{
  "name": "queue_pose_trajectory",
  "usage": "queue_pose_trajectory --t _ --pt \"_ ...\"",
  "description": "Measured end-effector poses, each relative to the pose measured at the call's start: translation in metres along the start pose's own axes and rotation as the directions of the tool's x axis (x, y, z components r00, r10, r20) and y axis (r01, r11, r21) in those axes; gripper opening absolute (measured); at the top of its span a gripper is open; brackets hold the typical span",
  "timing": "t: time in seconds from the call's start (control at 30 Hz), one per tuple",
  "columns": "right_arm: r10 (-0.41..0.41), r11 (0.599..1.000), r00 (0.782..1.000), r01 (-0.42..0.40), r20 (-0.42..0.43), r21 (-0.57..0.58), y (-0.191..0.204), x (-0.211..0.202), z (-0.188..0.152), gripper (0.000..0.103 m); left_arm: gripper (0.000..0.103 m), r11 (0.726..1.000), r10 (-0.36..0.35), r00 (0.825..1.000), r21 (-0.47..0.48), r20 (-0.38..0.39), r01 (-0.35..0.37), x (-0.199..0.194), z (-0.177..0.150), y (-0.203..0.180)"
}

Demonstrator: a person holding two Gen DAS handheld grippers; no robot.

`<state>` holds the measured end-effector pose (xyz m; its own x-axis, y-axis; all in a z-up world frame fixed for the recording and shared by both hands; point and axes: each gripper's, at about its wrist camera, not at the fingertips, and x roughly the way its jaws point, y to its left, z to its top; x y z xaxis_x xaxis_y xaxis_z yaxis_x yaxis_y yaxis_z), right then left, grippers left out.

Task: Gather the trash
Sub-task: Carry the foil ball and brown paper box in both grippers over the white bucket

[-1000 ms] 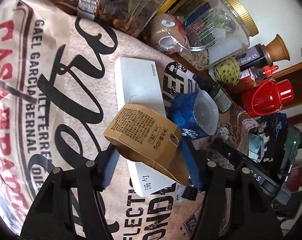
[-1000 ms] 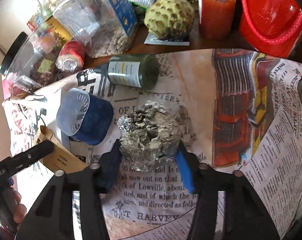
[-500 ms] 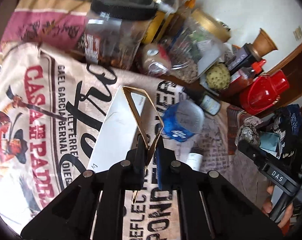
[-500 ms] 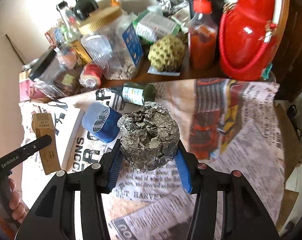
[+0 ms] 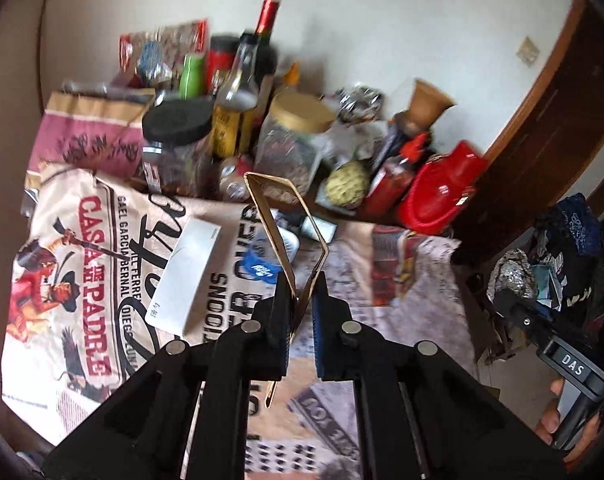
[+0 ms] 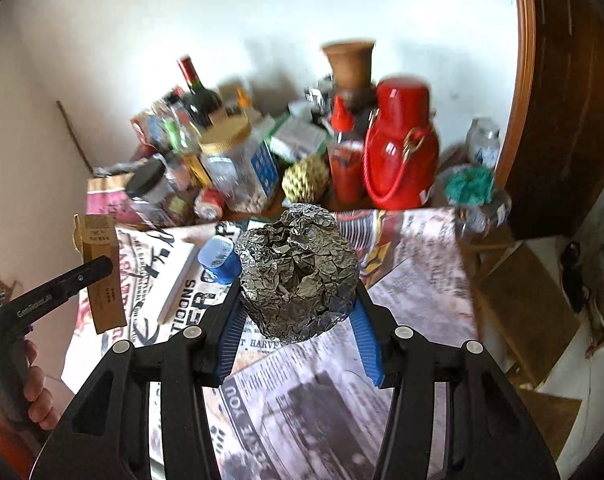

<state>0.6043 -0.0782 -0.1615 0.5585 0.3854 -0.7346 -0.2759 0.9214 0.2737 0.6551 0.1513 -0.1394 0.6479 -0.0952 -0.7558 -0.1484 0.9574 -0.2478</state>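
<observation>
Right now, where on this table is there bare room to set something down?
Free: the newsprint cloth right of the blue cup, and near the front edge. The cloth left of the white box is bare. Crowded: the back row of jars and bottles.

Both tools (image 5: 302, 292) (image 6: 298, 312) clamped, raised.

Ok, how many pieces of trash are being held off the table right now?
2. The flattened brown paper box is pinched in the left gripper, and the crumpled foil ball is clamped in the right gripper. More trash may sit hidden among the clutter behind.
</observation>
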Motion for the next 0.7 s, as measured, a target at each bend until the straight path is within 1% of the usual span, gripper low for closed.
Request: queue_pose_trajectory --t 0.13,0.23,0.3,0.4,0.53,0.7 --pt "0.038 0.998 0.997 -0.035 0.064 -0.043 -0.008 -0.045 -0.009 0.047 0.008 1.0 0.003 0.997 -0.005 0.071 -0.002 -0.04 -0.021 -0.033" --pt "0.064 0.995 0.993 -0.057 0.095 -0.077 -0.01 -0.069 -0.016 0.047 0.008 1.0 0.014 0.993 -0.014 0.117 -0.012 -0.07 -0.041 -0.052" --pt "0.081 0.992 0.99 -0.07 0.113 -0.102 -0.01 -0.085 -0.021 0.047 0.008 1.0 0.025 0.989 0.0 0.148 -0.025 -0.092 -0.056 -0.065" --pt "0.097 0.988 0.985 -0.079 0.143 -0.129 -0.008 -0.108 -0.032 0.047 0.008 0.999 0.025 0.987 0.018 0.156 -0.029 -0.11 -0.073 -0.077" --pt "0.12 0.987 0.978 -0.099 0.171 -0.126 -0.006 -0.132 -0.047 0.047 0.008 0.999 0.031 0.985 0.036 0.172 -0.038 -0.135 -0.094 -0.088" --pt "0.109 0.988 0.971 -0.083 0.212 -0.126 0.005 -0.161 -0.071 0.047 0.008 0.997 0.003 0.98 0.07 0.199 -0.017 -0.166 -0.117 -0.092"
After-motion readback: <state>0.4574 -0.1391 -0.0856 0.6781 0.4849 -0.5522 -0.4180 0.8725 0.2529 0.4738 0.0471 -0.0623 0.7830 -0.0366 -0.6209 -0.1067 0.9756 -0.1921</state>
